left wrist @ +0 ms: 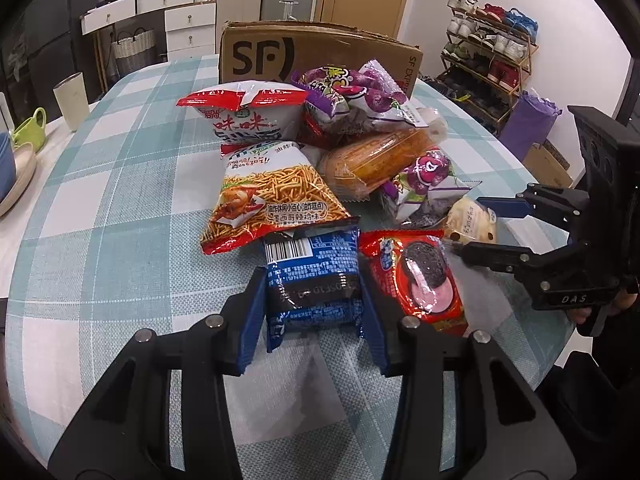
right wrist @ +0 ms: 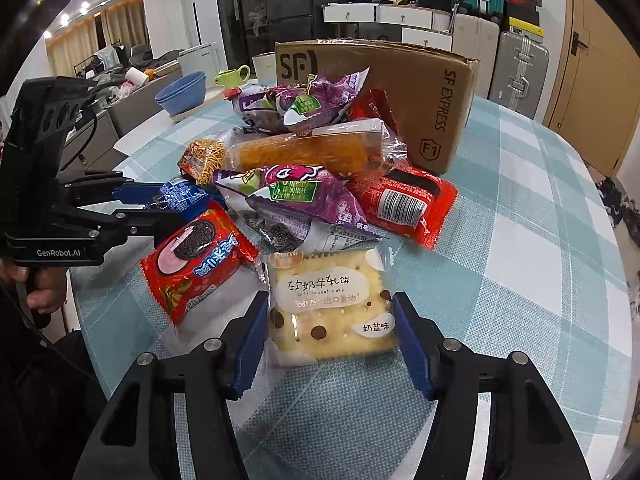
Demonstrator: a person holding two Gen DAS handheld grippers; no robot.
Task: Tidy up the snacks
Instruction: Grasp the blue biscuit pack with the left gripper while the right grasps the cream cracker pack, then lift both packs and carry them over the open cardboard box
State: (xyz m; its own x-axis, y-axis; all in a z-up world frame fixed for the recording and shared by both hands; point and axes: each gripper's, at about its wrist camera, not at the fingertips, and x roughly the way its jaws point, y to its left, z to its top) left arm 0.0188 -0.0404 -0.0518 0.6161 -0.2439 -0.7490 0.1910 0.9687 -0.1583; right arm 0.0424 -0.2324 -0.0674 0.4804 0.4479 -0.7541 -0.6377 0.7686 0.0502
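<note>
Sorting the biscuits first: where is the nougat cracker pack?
The nougat cracker pack lies at the pile's near edge in the right wrist view, between the right gripper fingers, right of the red Oreo pack.
</note>
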